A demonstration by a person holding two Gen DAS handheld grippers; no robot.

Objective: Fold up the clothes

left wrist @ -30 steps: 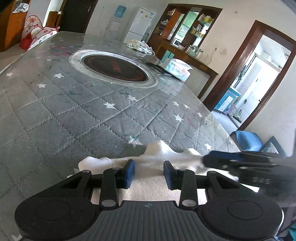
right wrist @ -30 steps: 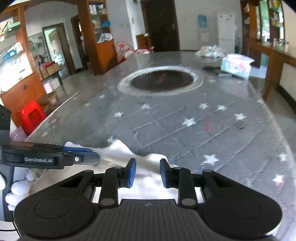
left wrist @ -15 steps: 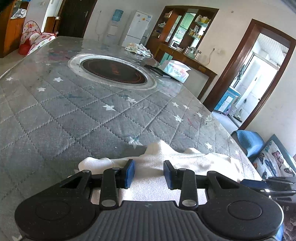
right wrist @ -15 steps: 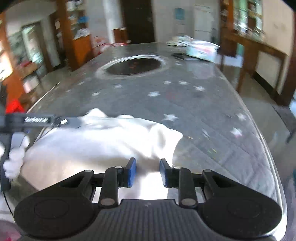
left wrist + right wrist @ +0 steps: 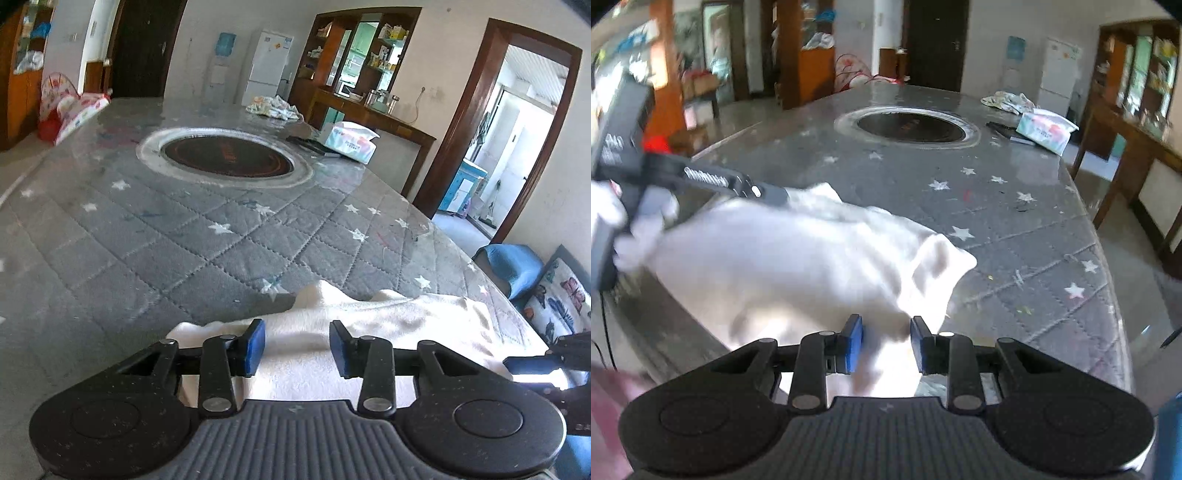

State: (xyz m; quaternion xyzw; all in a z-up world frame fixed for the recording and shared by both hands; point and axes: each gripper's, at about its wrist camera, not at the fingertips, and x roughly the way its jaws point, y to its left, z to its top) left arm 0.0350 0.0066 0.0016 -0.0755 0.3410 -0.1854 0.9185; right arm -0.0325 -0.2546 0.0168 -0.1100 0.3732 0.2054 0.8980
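Both tongs (image 5: 297,346) (image 5: 886,344) gape over white garment (image 5: 388,325).

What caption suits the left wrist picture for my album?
Open left gripper poised over a white garment on a star-patterned quilted table.

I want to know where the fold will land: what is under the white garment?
The white garment lies on the grey star-quilted table cover, which shows all around it. Whatever sits directly beneath the cloth is covered. Both the left gripper and the right gripper are open.

Fluffy white cloth garment (image 5: 388,325) – quilted grey fabric cover (image 5: 184,236), glossy plastic film, matt black gripper (image 5: 297,345)
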